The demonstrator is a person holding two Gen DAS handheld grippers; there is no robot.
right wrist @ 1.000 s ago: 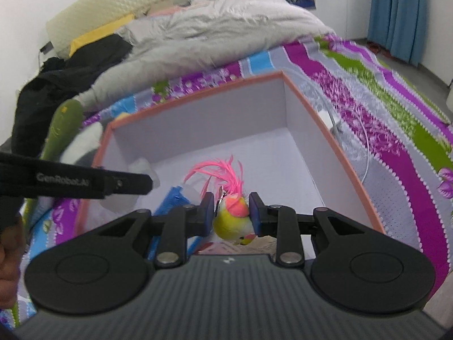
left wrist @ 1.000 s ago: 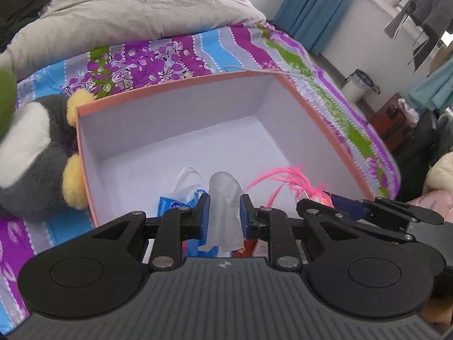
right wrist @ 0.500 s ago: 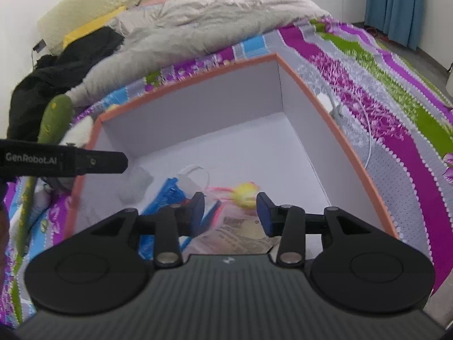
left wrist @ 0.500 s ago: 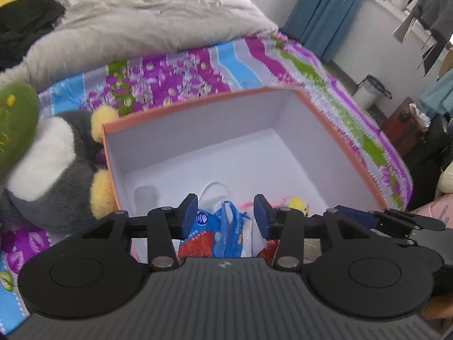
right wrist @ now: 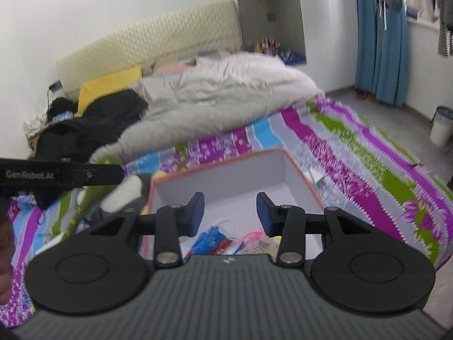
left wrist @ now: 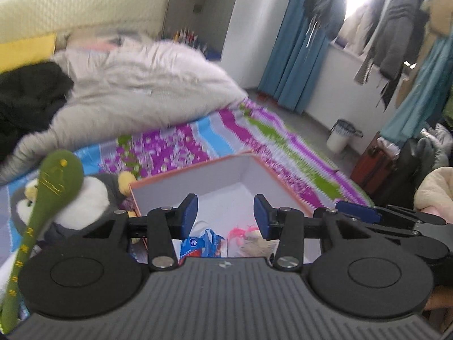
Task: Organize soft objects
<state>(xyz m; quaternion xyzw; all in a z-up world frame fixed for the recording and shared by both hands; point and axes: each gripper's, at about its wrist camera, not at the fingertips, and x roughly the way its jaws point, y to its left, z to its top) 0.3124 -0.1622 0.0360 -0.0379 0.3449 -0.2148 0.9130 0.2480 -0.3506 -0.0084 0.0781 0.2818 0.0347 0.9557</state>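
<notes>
hovering over box (left wrist: 215, 175), fingers (left wrist: 189, 212) apart

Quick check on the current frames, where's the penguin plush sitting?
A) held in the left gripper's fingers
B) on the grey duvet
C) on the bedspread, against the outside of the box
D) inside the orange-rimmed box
C: the penguin plush lies on the striped bedspread against the outer wall of the box, and nothing sits between the left gripper fingers.

"GenRobot.AI" on left tool (right wrist: 61, 174)
</notes>
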